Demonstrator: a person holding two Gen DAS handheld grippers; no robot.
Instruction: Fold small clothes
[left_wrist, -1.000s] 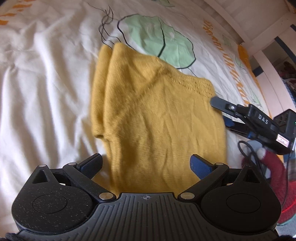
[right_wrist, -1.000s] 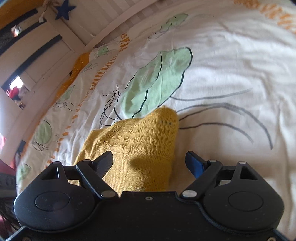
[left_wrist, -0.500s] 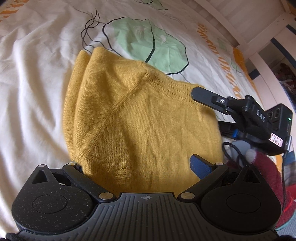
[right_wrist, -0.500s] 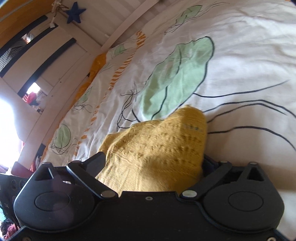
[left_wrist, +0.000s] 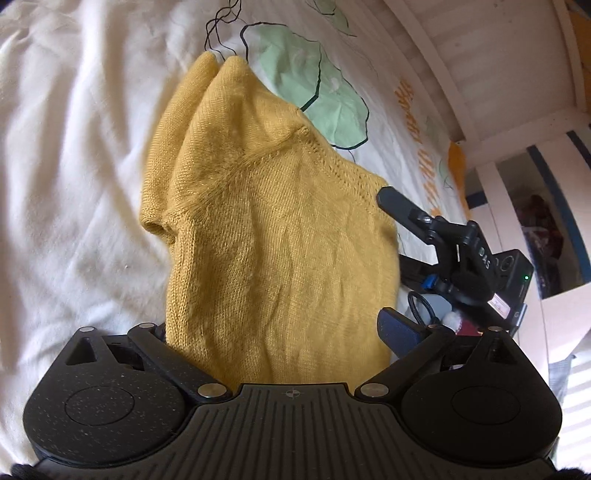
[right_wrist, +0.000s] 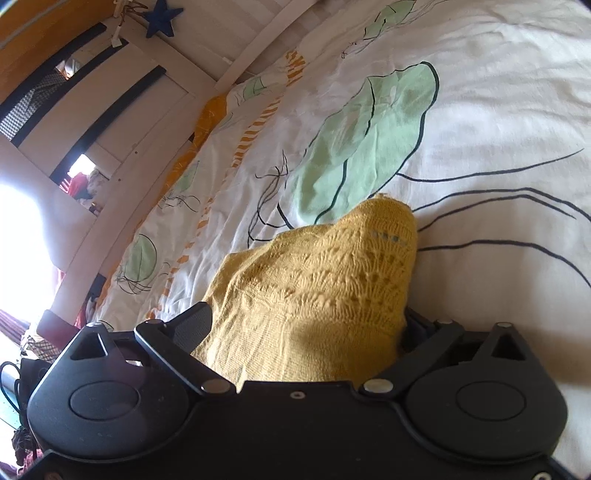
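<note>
— Where is your garment?
— The yellow knit sweater (left_wrist: 273, 236) lies folded on the bed's printed duvet (left_wrist: 74, 147).
— Your fingers?
— Left gripper (left_wrist: 280, 332) and right gripper (right_wrist: 303, 325) straddle it, wide, closing, gripping nothing.

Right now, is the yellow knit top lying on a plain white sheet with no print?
No, the yellow knit top rests on a bedcover printed with green leaves and dark lines.
</note>
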